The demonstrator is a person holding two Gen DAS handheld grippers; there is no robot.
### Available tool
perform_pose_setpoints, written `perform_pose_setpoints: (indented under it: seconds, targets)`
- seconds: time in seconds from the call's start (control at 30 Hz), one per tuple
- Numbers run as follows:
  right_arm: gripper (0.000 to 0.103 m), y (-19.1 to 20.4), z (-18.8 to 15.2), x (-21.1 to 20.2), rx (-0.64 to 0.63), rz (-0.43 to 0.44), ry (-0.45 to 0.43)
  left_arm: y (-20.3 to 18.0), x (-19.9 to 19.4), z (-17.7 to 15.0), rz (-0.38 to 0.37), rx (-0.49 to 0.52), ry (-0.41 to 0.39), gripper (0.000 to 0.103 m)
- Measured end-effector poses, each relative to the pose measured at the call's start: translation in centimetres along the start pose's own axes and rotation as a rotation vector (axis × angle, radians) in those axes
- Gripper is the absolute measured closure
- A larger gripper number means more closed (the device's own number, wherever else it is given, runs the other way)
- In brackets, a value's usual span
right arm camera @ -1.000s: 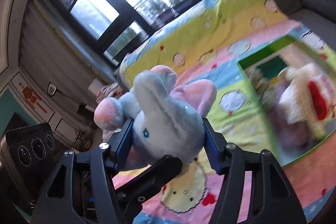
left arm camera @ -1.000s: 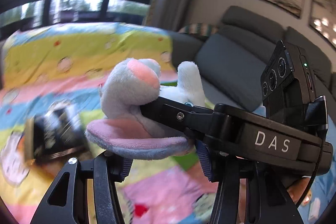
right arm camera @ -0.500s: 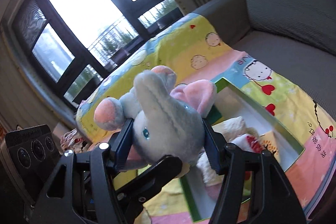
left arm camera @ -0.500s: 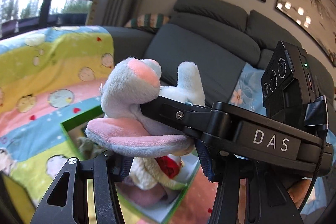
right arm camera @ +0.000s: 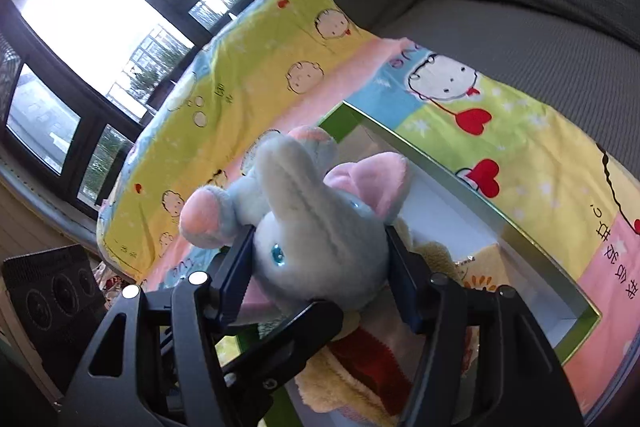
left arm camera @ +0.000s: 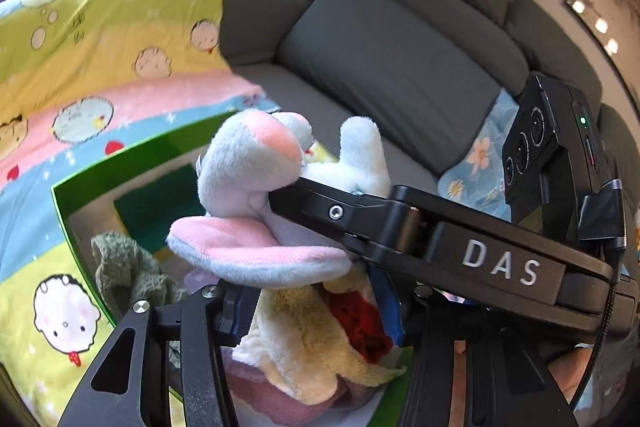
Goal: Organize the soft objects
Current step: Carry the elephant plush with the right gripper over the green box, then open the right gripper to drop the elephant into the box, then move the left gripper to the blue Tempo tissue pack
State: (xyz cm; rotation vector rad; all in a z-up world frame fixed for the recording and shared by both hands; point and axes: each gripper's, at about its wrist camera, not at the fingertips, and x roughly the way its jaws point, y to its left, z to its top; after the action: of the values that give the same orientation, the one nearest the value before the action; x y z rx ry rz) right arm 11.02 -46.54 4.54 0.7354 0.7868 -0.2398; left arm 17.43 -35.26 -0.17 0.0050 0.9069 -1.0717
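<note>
Since the earlier frames both views have swung from the window and blanket down onto the green box, which now lies under the held toy.

Sofa (left arm camera: 392, 67) runs from 12 to 3 o'clock in the left view; cartoon blanket (left arm camera: 100, 67) covers the seat at 9 to 11.

Green box (right arm camera: 532, 255) sits on the blanket, open-topped. Contents: a cream-and-red plush (left arm camera: 320, 339), a green knit piece (left arm camera: 120, 267), something pink at the bottom.

Plush elephant (right arm camera: 320, 235) hangs directly above the box, trunk toward 12 in the right view.

Right gripper (right arm camera: 320, 271): about half open, pads clamping the elephant's head.

Left gripper (left arm camera: 312, 303): jaws closing; its blue pads sit below the pink ear, contact unclear. Judgement: right hand carries; next move is straight down.
</note>
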Motion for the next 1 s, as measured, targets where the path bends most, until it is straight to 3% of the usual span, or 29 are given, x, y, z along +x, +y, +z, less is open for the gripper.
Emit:
perform_pose_setpoints:
  seconds: [0.13,0.3,0.53,0.6,0.67,0.7,0.83,1.0]
  targets:
    - [0.042,-0.4,-0.1,0.7,0.017,0.008,0.02,0.4,0.1,-0.4,0.013,-0.017,0.006,0.052]
    - [0.042,-0.5,-0.3,2.1,0.018,-0.051,0.042,0.8,0.6,-0.9,0.057,-0.043,0.042,0.056]
    - [0.037,0.2,-0.5,1.4,-0.017,-0.073,0.012,0.9,-2.0,-1.5,0.018,-0.091,0.029,0.056]
    - [0.035,0.5,-0.7,0.5,-0.031,-0.082,-0.011,0.4,-3.5,-1.5,0.018,-0.079,0.014,0.056]
    - [0.022,0.8,-0.9,-0.6,-0.045,-0.093,-0.035,-0.1,-4.6,-1.5,0.027,-0.072,0.011,0.056]
    - [0.021,1.0,-1.0,-1.2,-0.059,-0.09,-0.046,-0.5,-5.3,-1.5,0.031,-0.065,0.009,0.056]
    - [0.018,1.3,-1.5,-3.9,-0.081,-0.094,-0.098,-1.8,-7.8,-2.2,0.088,-0.031,0.021,0.041]
    - [0.015,1.5,-2.9,-6.7,-0.085,-0.131,-0.147,-2.9,-10.5,-3.3,0.165,0.011,-0.001,0.034]
